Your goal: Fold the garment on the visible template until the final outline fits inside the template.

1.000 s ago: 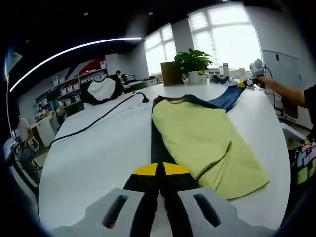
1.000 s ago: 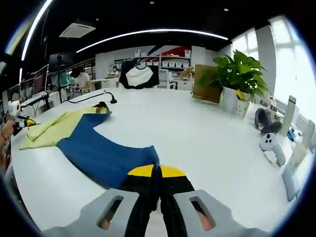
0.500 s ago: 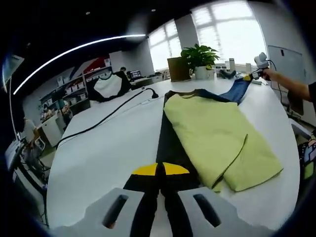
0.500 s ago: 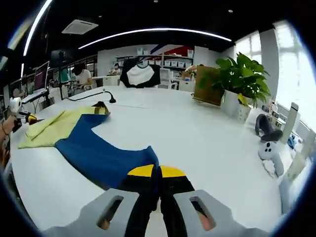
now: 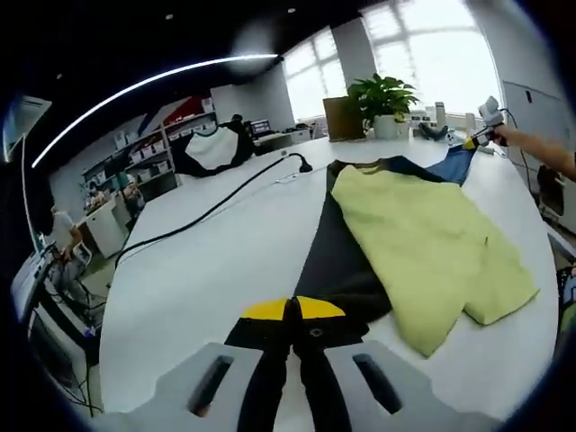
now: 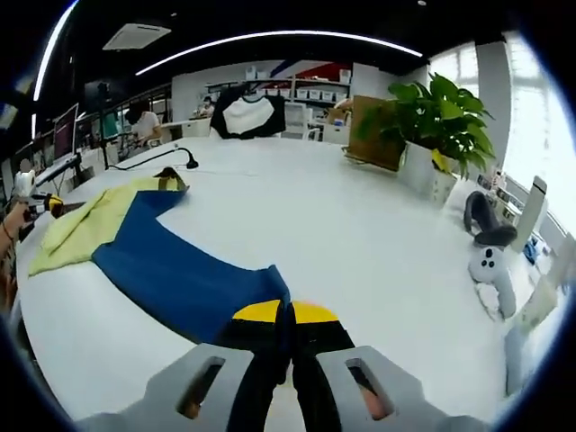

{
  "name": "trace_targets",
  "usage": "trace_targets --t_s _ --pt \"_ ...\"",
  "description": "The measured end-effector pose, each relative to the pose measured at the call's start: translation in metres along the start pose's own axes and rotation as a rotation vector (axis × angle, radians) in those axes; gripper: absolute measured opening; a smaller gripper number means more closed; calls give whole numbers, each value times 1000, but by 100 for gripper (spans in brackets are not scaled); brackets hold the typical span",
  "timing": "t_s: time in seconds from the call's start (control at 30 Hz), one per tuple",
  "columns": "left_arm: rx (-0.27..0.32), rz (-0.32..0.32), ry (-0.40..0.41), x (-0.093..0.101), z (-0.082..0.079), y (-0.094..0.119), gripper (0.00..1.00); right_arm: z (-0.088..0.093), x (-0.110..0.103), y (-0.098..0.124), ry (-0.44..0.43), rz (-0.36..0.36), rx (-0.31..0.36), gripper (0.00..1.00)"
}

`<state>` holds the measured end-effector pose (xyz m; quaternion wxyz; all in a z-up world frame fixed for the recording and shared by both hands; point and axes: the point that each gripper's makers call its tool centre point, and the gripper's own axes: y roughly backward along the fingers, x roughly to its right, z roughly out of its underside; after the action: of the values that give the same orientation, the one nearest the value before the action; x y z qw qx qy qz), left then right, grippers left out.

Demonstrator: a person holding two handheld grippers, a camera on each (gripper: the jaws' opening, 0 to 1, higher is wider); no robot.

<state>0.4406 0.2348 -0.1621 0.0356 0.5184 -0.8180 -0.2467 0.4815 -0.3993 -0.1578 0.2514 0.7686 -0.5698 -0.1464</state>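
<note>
A garment lies spread on the white table (image 5: 198, 270): a yellow-green body (image 5: 423, 234), a black sleeve (image 5: 337, 261) on the near side and a blue sleeve (image 5: 454, 164) at the far end. My left gripper (image 5: 292, 310) is shut on the black sleeve's end. In the right gripper view my right gripper (image 6: 286, 313) is shut on the edge of the blue sleeve (image 6: 171, 270), with the yellow-green body (image 6: 85, 225) beyond it. The right gripper (image 5: 475, 139) also shows far off in a hand. The left gripper (image 6: 45, 205) appears at the far left edge.
A black cable (image 5: 207, 211) runs across the table left of the garment. A potted plant (image 6: 441, 117) and a brown box stand at the far edge. A white controller (image 6: 490, 265) and a headset (image 6: 481, 220) lie at the right. A black-and-white shirt (image 6: 247, 112) hangs behind.
My left gripper has drawn the black sleeve outward, so more black cloth shows beside the yellow-green body. The right gripper keeps hold of the blue sleeve; both cameras shifted slightly.
</note>
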Motion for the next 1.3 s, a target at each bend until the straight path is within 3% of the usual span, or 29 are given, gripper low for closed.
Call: trace_targets --t_s 0.2,0.3,0.37,0.47,0.6,0.67,0.73,0.83,1.0,1.17,1.3 --pt "1 -19 38 -15 -4 -1 1 -4 14 -1 -16 18 -3 0" --pt "-28 -69 -16 -29 -3 0 1 -7 17 -2 -24 12 5 0" --pt "-56 -109 -58 -37 0 0 1 -15 21 -4 5 10 31 0" --pt "-51 -110 -40 -41 -1 -1 1 -23 26 -5 27 26 43 0" --pt "-91 -145 -76 -54 6 -2 1 -29 31 -9 78 35 28 0" --pt "-112 -158 -88 -61 8 -3 1 -41 46 -8 134 91 40 0" --pt "-127 -175 -94 -71 9 -3 1 -43 49 -10 106 100 27 0" --pt "-149 -202 -124 -79 10 -4 1 -38 58 -17 159 134 -33 0" --pt "-175 -211 -147 -89 11 -11 1 -45 66 -18 76 132 4 0" --pt "-216 -217 -166 -98 11 -13 1 -39 79 -19 45 160 -8 0" --pt "-243 -229 -195 -106 12 -13 1 -45 88 -18 30 168 16 0"
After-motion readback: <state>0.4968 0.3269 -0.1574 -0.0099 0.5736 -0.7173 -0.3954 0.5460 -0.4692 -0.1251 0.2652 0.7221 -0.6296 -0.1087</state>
